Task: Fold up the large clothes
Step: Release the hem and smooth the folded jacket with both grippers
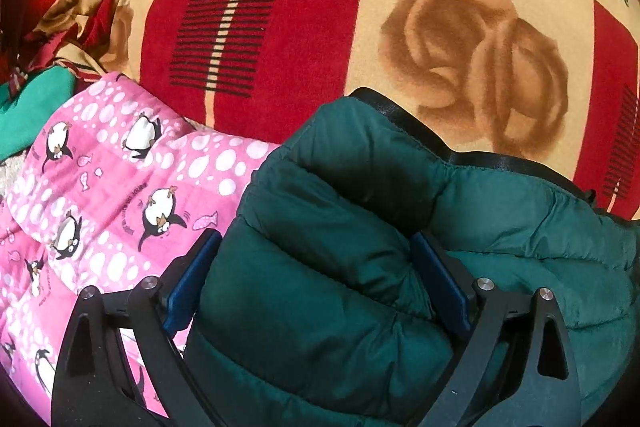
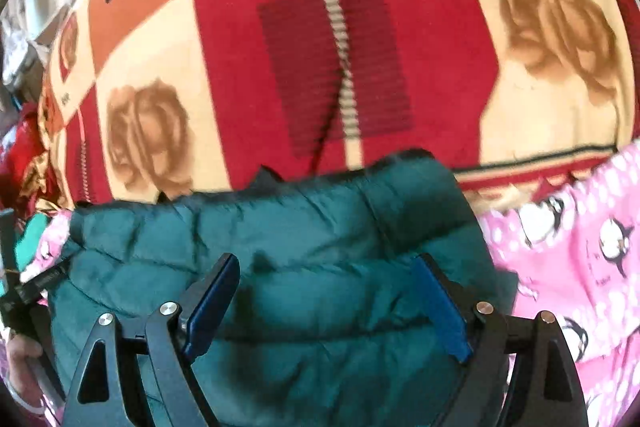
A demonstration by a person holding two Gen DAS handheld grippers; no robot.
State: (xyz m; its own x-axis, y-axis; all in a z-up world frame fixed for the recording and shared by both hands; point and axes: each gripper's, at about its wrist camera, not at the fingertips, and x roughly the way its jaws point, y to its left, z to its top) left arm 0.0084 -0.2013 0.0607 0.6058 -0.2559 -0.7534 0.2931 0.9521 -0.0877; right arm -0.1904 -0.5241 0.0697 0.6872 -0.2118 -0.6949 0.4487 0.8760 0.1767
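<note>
Dark green puffer jacket (image 1: 360, 267) lies bunched on the rose-print blanket (image 1: 320, 7), its left edge over the pink penguin quilt (image 1: 100, 187). Left tongs (image 1: 316, 279) and right tongs (image 2: 326, 301) both straddle padded folds, spread wide, not clenched. To fold well, each should probably pinch one quilted ridge only, then lift evenly toward the blanket's far side.

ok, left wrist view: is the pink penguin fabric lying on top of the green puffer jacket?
No, the green puffer jacket overlaps the pink penguin fabric, covering its right edge.
</note>
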